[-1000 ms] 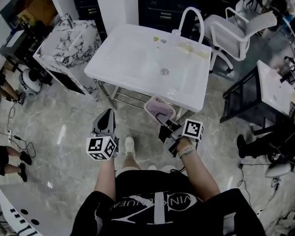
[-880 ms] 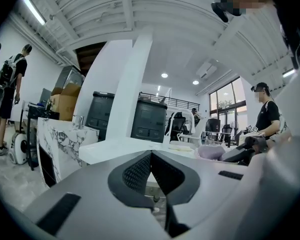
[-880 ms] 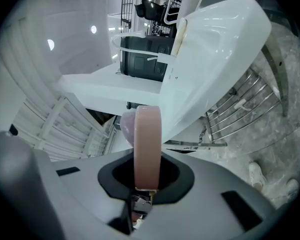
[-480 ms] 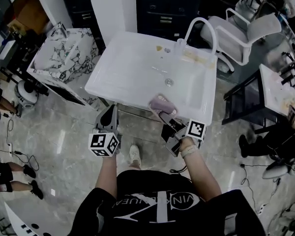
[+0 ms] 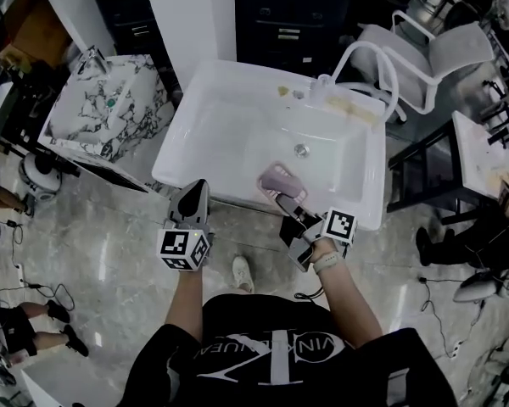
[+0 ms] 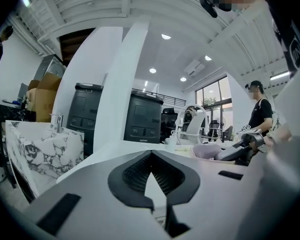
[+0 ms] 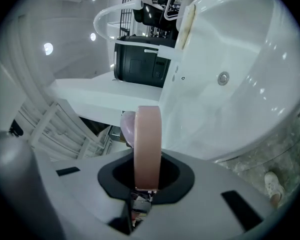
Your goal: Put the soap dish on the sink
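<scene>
The white sink (image 5: 237, 134) stands in front of me, with an arched white faucet (image 5: 366, 56) at its back. My right gripper (image 5: 290, 203) is shut on the pinkish soap dish (image 5: 280, 181) and holds it over the sink's front rim, above the basin. In the right gripper view the soap dish (image 7: 147, 144) stands edge-on between the jaws, and the sink (image 7: 240, 59) with its drain lies beyond. My left gripper (image 5: 192, 200) is shut with nothing in it, just off the sink's front left corner. In the left gripper view the soap dish (image 6: 207, 150) shows at the right.
A marble-patterned vanity (image 5: 102, 113) stands left of the sink. A white chair (image 5: 441, 53) and a black frame (image 5: 411, 176) are to its right, and dark cabinets (image 5: 297, 15) are behind it. People stand at the left edge and at the far right. The floor is grey marble.
Both grippers have moved forward towards the sink as the person stepped closer. The soap dish, once short of the sink's front edge, now hangs over its rim.
</scene>
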The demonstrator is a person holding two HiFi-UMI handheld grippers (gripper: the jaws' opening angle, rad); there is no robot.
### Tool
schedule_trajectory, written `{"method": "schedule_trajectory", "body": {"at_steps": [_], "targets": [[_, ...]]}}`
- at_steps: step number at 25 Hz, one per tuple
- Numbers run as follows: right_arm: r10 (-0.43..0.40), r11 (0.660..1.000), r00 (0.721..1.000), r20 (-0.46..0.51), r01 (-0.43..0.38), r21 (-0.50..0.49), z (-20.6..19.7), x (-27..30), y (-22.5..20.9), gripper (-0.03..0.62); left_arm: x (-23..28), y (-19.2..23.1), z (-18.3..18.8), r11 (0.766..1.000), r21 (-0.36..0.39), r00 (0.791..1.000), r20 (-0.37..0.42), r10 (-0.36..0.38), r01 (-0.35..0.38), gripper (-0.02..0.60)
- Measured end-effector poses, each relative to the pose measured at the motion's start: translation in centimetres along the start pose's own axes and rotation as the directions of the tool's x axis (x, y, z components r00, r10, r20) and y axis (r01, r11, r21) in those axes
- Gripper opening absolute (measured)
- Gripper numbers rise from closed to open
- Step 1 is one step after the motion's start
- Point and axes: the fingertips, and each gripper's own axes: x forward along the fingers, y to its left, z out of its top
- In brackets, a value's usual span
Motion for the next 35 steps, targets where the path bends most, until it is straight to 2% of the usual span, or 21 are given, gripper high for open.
{"method": "schedule_trajectory", "body": {"at_steps": [9, 17, 25, 35], "targets": [[-0.008, 1.000, 0.999, 0.053, 0.009, -0.008, 0.6, 4.9, 0.0, 0.049, 2.8, 4.2, 0.9, 0.997, 0.001, 0.997, 0.006, -0.074, 0.074, 0.014], [-0.031, 0.999, 0.997, 0.064, 0.033, -0.031, 2.6, 7.0, 0.6, 0.049, 5.2, 5.8, 1.6, 0.995, -0.017, 0.995, 0.021, -0.098, 0.098, 0.014], [-0.037, 0.999, 0.998, 0.051, 0.039, -0.037, 4.2, 9.2, 0.3, 0.049, 6.7, 7.3, 1.3, 0.996, -0.026, 0.996, 0.009, -0.088, 0.088, 0.015], [-0.033, 0.998, 0.999, 0.000, 0.033, -0.048, 7.9, 13.8, 0.8, 0.049, 11.4, 9.5, 2.2, 0.997, -0.032, 0.997, 0.004, -0.072, 0.072, 0.014]]}}
